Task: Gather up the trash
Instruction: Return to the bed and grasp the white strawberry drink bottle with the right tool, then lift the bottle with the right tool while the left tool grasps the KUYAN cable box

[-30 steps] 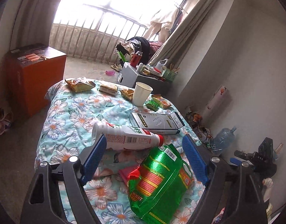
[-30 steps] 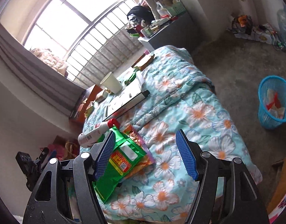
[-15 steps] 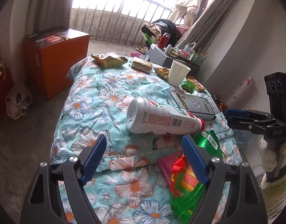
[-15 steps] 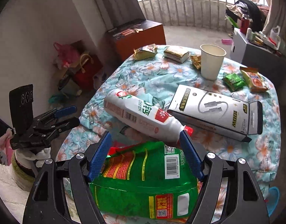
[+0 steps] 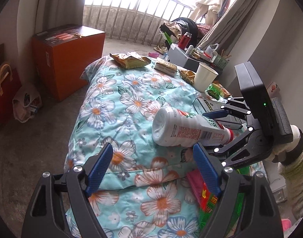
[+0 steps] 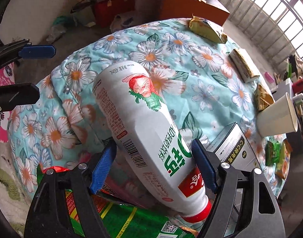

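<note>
A white strawberry-drink bottle [image 6: 143, 123] with a red cap lies on its side on the floral bedcover [image 5: 121, 107]. My right gripper [image 6: 153, 147] straddles its neck end. Its jaws are opening and the blue pads stand close to either side of the bottle without pressing. In the left wrist view that gripper [image 5: 222, 130] reaches in from the right over the bottle [image 5: 183, 129]. My left gripper [image 5: 153, 148] hangs open and holds nothing, just short of the bottle's base. A green snack bag [image 6: 121, 218] lies under the right gripper.
Farther back on the bed are a paper cup [image 5: 205, 77], a white carton [image 6: 230, 148] and gold snack packets [image 5: 129, 60]. An orange box [image 5: 66, 59] and a red bag [image 5: 3, 91] stand on the floor at left. A cluttered bedside table [image 5: 183, 57] is behind.
The right gripper rolled, swung across the bed and came down astride the bottle, entering the left wrist view. The left gripper sank lower toward the bed's near edge.
</note>
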`<state>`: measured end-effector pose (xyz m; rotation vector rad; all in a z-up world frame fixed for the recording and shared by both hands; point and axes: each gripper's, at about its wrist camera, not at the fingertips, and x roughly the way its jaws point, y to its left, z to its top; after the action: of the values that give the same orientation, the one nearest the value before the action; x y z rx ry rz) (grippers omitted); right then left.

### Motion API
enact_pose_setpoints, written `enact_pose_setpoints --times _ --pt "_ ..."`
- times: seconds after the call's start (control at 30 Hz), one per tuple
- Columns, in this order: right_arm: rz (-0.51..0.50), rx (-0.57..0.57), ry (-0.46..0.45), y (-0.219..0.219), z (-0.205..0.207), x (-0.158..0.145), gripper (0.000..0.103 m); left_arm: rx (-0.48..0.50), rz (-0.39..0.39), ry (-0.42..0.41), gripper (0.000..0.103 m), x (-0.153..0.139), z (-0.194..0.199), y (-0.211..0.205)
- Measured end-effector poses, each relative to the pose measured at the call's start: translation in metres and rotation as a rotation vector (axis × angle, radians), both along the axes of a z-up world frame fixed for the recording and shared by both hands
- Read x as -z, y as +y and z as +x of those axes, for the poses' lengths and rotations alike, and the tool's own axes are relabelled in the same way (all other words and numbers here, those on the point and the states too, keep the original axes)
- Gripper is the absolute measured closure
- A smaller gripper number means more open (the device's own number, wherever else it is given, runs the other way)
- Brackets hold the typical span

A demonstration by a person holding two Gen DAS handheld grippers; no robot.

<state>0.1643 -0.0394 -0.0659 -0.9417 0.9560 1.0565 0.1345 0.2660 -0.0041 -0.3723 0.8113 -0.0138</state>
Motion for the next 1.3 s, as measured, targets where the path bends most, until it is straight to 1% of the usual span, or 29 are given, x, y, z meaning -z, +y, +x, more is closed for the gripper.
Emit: enact_pose_setpoints --times 0.2,0.23,0.3,0.33,0.4,0.47,0.53,0.63,0.7,0.8,0.93,1.0,1.03,1.1,1.2,1.3 --pt "-0.014 -0.050 -0.083 0.001 -0.008 0.015 0.031 -0.008 -0.010 0.012 0.022 0.005 0.003 0.004" --pt "-0.014 -0.054 -0.106 0.001 -0.010 0.019 0.033 -0.010 -0.011 0.014 0.022 0.005 0.003 0.005" --pt "0.010 -0.054 -0.123 0.000 -0.011 0.020 0.034 -0.016 -0.013 0.015 0.022 0.006 0.002 0.006" --pt "0.029 -0.049 -0.133 -0.002 -0.011 0.017 0.037 -0.018 -0.014 0.016 0.022 0.006 0.002 0.007" --pt "0.078 -0.029 -0.160 -0.007 -0.011 0.009 0.038 -0.022 -0.012 0.013 0.022 0.004 0.001 0.008" --pt "0.162 0.012 -0.165 -0.018 -0.007 -0.010 0.040 -0.025 -0.011 0.010 0.022 0.002 0.001 0.009" --pt "0.258 0.080 -0.174 -0.031 0.001 -0.036 0.040 -0.026 -0.012 0.001 0.022 -0.001 0.001 0.009" --pt "0.410 0.224 -0.165 -0.067 0.018 -0.074 0.041 -0.014 -0.013 -0.014 0.022 -0.006 0.003 0.007" --pt "0.517 0.324 -0.147 -0.100 0.025 -0.098 0.041 0.000 -0.017 -0.024 0.022 -0.008 0.005 0.003" --pt "0.643 0.460 -0.141 -0.156 0.024 -0.131 0.041 0.030 -0.030 -0.049 0.022 -0.014 0.011 -0.002" --pt "0.754 0.612 -0.149 -0.230 0.003 -0.167 0.041 0.086 -0.036 -0.068 0.022 -0.020 0.023 -0.013" --pt "0.793 0.681 -0.123 -0.266 -0.011 -0.179 0.041 0.118 -0.034 -0.069 0.022 -0.022 0.030 -0.021" --pt "0.812 0.717 -0.095 -0.283 -0.018 -0.182 0.041 0.134 -0.032 -0.070 0.022 -0.023 0.034 -0.024" --pt "0.847 0.793 0.009 -0.315 -0.030 -0.180 0.041 0.168 -0.033 -0.070 0.022 -0.026 0.041 -0.032" --pt "0.847 0.899 0.173 -0.350 -0.048 -0.160 0.041 0.230 -0.057 -0.071 0.022 -0.032 0.053 -0.045" --pt "0.864 0.972 0.356 -0.372 -0.067 -0.125 0.041 0.298 -0.047 -0.071 0.022 -0.037 0.069 -0.065"
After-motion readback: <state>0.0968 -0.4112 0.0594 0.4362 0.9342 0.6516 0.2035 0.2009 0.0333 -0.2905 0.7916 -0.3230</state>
